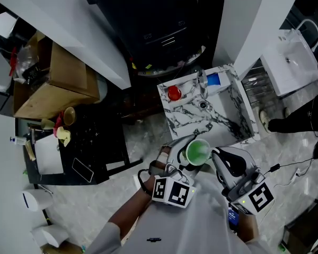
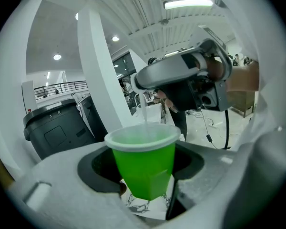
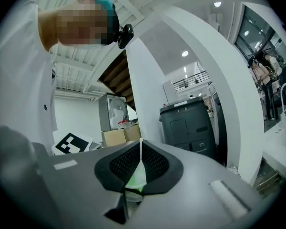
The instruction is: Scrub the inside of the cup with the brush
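Observation:
A green plastic cup with a pale rim is held upright in front of my chest. My left gripper is shut on it; in the left gripper view the cup fills the gap between the jaws. The brush's thin white handle drops straight into the cup from my right gripper above it. In the head view my right gripper stands just right of the cup. In the right gripper view it is shut on the white handle, with green cup showing below. The brush head is hidden inside the cup.
A marbled sink unit with a faucet, a red object and a blue one stands ahead. A black bin is behind it. A black table and a cardboard box are at the left.

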